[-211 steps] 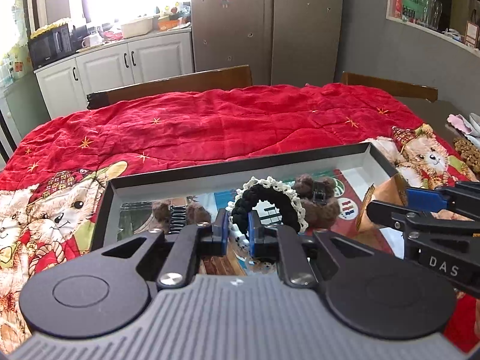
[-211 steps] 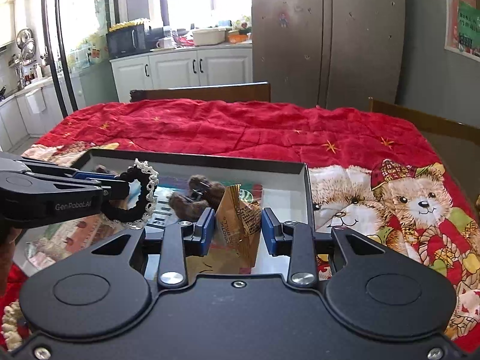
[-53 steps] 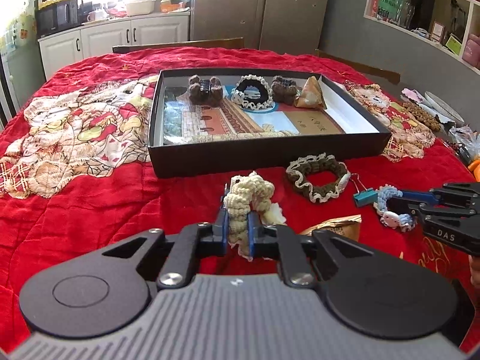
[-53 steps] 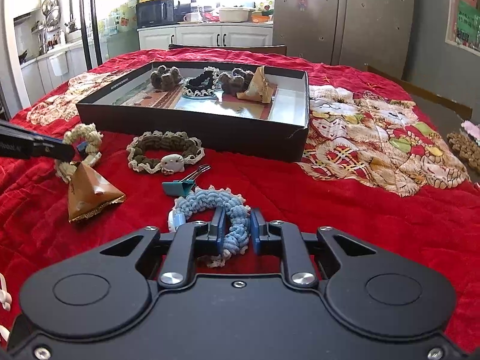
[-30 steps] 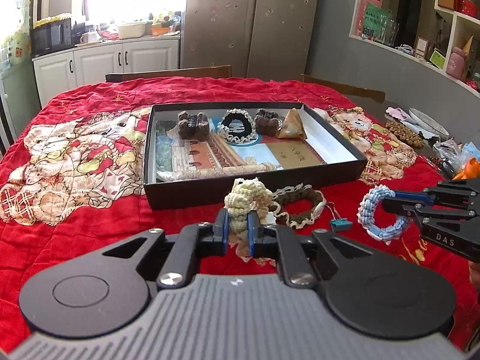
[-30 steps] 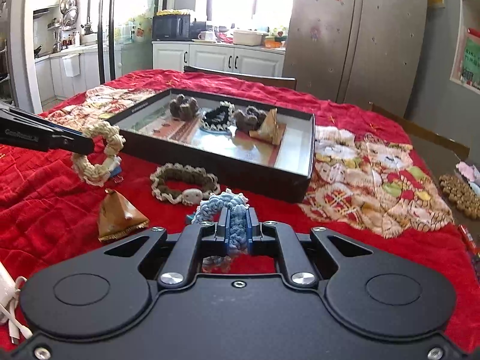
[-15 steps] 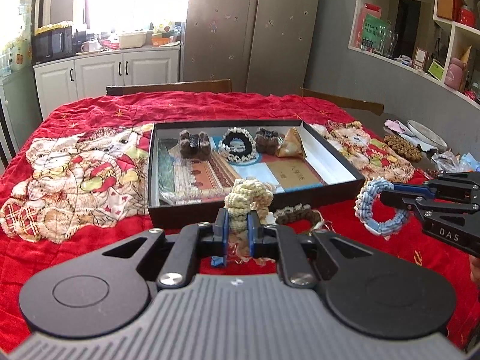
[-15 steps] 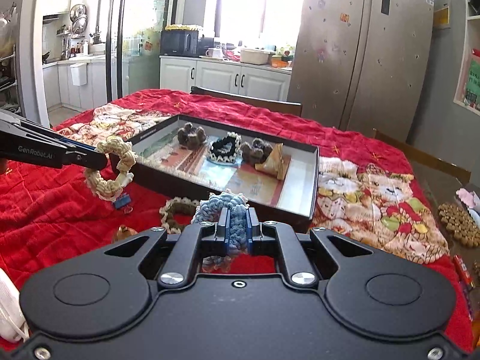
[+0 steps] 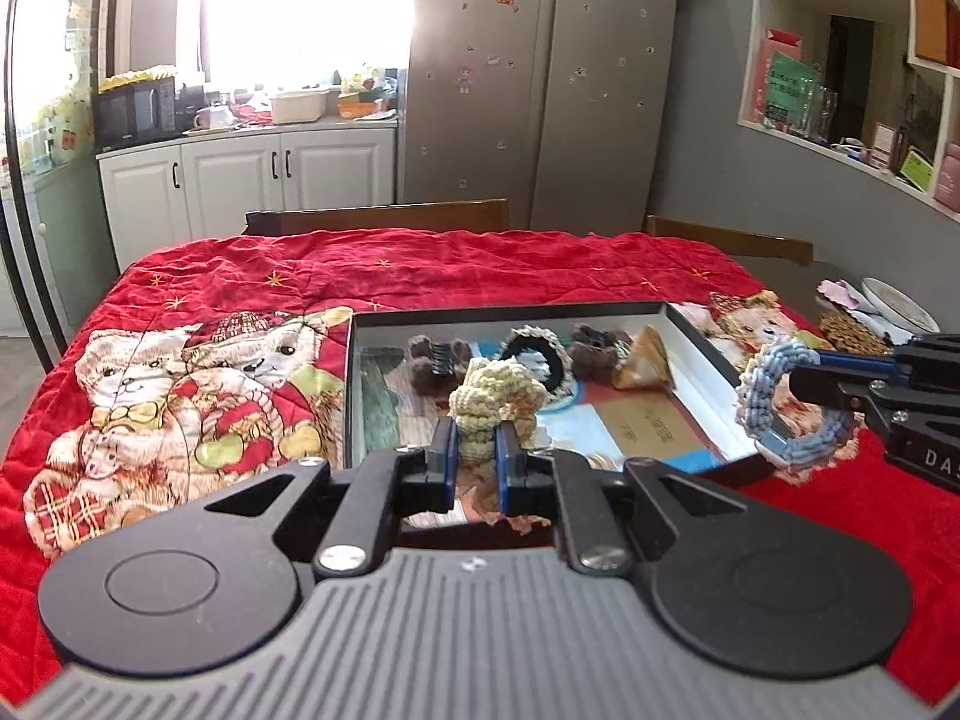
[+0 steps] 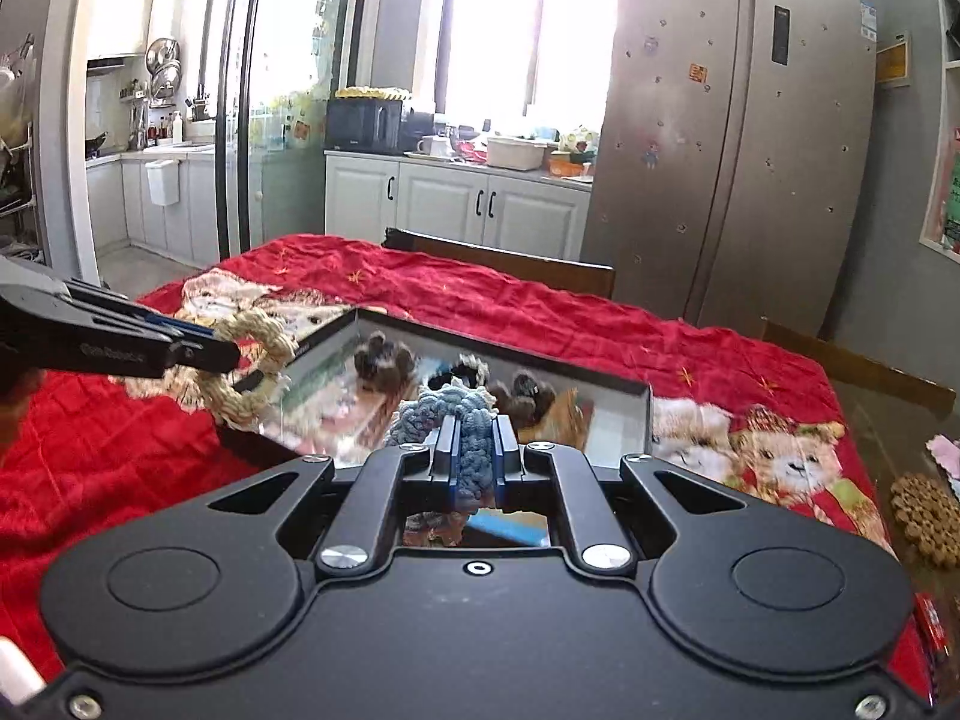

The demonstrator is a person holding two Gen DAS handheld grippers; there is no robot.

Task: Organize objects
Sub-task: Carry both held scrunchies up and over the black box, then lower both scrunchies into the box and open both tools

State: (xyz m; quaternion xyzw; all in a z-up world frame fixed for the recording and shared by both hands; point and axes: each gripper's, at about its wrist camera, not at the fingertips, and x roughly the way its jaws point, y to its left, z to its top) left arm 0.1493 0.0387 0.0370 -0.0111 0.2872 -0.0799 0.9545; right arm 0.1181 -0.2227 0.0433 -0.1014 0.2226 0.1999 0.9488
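Note:
My left gripper (image 9: pixel 474 450) is shut on a cream braided scrunchie (image 9: pixel 489 399) and holds it in the air over the near part of the black box (image 9: pixel 696 336). It also shows in the right wrist view (image 10: pixel 252 369). My right gripper (image 10: pixel 474 450) is shut on a blue braided scrunchie (image 10: pixel 447 408), held above the box's near right edge; it shows in the left wrist view (image 9: pixel 786 408). Inside the box lie a brown hair claw (image 9: pixel 435 357), a black scrunchie with white trim (image 9: pixel 534 354), another brown claw (image 9: pixel 597 345) and a golden pyramid packet (image 9: pixel 645 363).
The box sits on a red quilt with teddy bears (image 9: pixel 180 396) covering the table. Wooden chair backs (image 9: pixel 378 219) stand at the far side. A brown bead mat (image 10: pixel 927 519) and a plate (image 9: pixel 900 312) lie at the right edge.
Both grippers have lifted their scrunchies off the quilt and carried them forward, from in front of the box to above its near part.

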